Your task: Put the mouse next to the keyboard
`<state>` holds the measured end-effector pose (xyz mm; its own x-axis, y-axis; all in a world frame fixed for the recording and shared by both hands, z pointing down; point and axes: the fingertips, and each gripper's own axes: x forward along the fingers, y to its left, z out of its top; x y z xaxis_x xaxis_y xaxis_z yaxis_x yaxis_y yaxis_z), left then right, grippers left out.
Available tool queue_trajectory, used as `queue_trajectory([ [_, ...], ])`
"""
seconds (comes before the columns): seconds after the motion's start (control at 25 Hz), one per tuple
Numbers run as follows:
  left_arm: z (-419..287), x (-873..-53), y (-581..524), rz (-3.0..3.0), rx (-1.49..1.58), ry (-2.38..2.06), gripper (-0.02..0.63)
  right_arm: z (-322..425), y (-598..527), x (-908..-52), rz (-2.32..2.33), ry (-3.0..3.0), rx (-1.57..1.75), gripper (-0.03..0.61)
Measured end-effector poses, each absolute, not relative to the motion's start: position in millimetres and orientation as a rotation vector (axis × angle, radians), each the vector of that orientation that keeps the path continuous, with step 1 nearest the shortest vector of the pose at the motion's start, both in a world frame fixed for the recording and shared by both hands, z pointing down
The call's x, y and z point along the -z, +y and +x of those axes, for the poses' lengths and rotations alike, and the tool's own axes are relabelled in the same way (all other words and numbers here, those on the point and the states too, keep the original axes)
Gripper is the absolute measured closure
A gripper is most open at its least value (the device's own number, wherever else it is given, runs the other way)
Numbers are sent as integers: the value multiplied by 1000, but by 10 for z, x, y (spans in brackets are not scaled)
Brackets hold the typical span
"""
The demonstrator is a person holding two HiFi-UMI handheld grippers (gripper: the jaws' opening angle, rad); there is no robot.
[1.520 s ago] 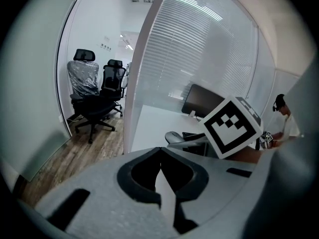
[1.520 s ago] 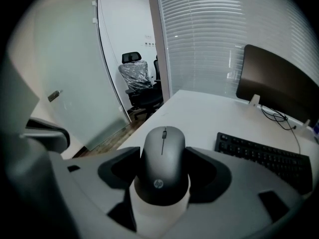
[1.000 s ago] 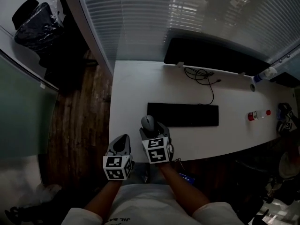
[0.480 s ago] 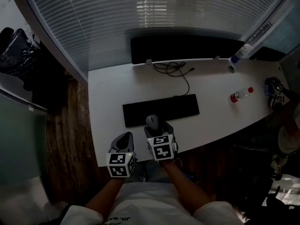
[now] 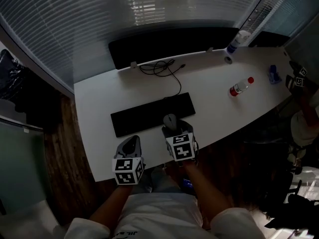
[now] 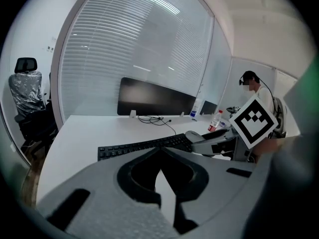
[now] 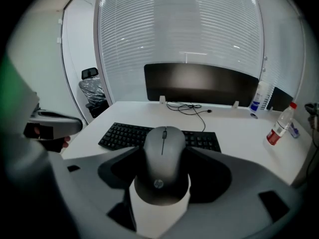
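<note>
Gripping a grey mouse (image 7: 163, 156) by both flanks, the right claw (image 5: 173, 128) has its jaws parted only as wide as the mouse's body. The mouse's long axis runs straight along the jaws. Its scroll wheel end points ahead at the keyboard (image 5: 152, 113) and its logo end faces back toward the camera. It sits just short of the keyboard's near edge, toward that edge's right end; whether it rests on the desk (image 5: 97, 111) cannot be told.

To this claw's left, the left claw (image 5: 128, 144) has its jaws pressed together on nothing, their tips just short of the keyboard's near edge. The desk's front edge passes beneath both claws. Bare desk lies open to the right of the right claw, reaching to a bottle (image 5: 240, 87) well apart. Beyond the keyboard are a loose cable (image 5: 164, 68) and a dark monitor (image 5: 169, 44) at the desk's far edge.
</note>
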<state>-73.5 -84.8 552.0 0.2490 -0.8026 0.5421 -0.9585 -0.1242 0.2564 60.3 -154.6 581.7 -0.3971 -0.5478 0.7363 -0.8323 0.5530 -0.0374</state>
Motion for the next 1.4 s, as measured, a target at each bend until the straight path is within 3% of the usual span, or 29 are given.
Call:
queue_trajectory([
  [0.88,711,-5937,-1795,2066,-467,-1477,607,2127,-2166,-6163,1248,-1997,-585,287],
  [1.4,968,-6218,-1933,2022,-488,-1442,607,2594,-2653,-6710,1167,-1942,-602,287],
])
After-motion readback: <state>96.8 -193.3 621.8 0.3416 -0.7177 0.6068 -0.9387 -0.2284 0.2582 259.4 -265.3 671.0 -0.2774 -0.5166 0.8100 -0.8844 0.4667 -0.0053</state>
